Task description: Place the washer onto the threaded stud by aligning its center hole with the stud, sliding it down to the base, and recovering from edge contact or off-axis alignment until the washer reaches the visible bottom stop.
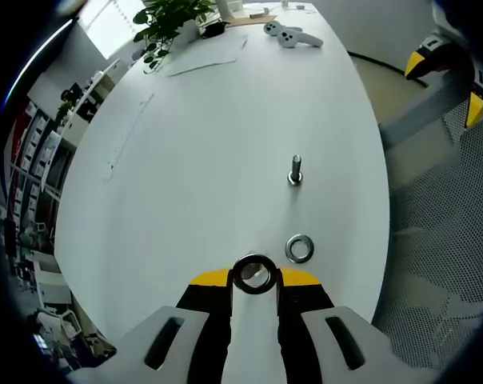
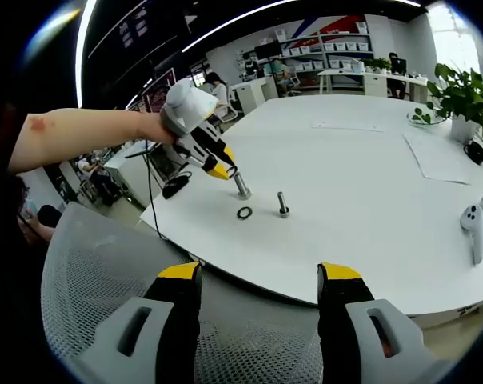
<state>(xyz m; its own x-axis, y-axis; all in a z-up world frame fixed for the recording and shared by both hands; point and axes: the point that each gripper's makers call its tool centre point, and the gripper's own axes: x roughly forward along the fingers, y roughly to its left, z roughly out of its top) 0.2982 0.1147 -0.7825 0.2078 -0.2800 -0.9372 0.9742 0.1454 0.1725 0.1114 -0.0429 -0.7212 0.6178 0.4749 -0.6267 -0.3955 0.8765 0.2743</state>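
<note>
Left gripper view: left gripper (image 1: 254, 280) clamped on washer (image 1: 253, 273), held raised near the table (image 1: 185, 160) edge, presumably for carrying toward threaded stud (image 1: 295, 170) upright further in. Second washer (image 1: 299, 248) flat between. Right gripper (image 2: 257, 276) spread wide, idle off the edge.

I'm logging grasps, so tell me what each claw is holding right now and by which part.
The left claw pinches a washer by its rim, the hole showing between the tips. The right claw is open and holds nothing.
</note>
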